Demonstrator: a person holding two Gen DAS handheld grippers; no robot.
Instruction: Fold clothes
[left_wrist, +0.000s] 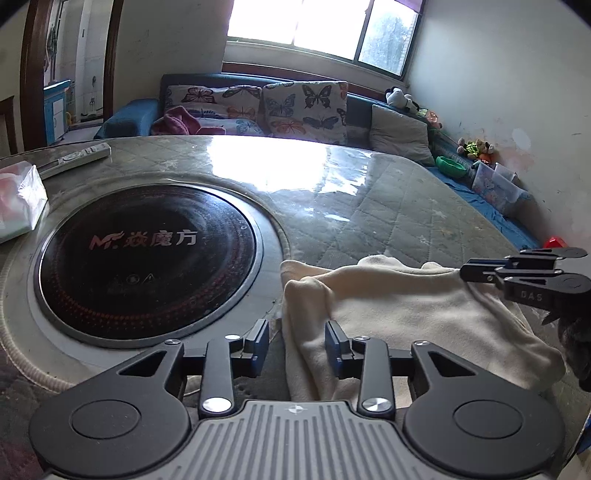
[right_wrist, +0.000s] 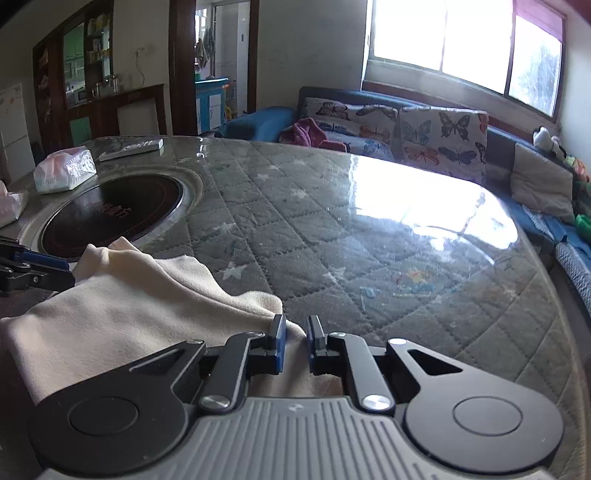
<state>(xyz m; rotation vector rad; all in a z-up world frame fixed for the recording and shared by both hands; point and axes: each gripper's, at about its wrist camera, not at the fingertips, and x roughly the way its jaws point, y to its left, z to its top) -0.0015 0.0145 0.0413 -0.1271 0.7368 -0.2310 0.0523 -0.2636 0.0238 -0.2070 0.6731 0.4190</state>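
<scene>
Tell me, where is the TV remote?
In the left wrist view, the remote lies at the table's far left edge, just behind the tissue pack.

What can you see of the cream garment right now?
The cream garment is soft, fleece-like cloth, plain, lying rumpled and partly folded on the quilted table cover beside the round black cooktop. One layer laps over another, with ridges near its far edge. The left gripper straddles its left edge, fingers apart; the right gripper sits open at its right edge.

A cream garment (left_wrist: 399, 314), soft and rumpled, lies bunched in loose folds at the near edge of the quilted table (left_wrist: 424, 210).
</scene>
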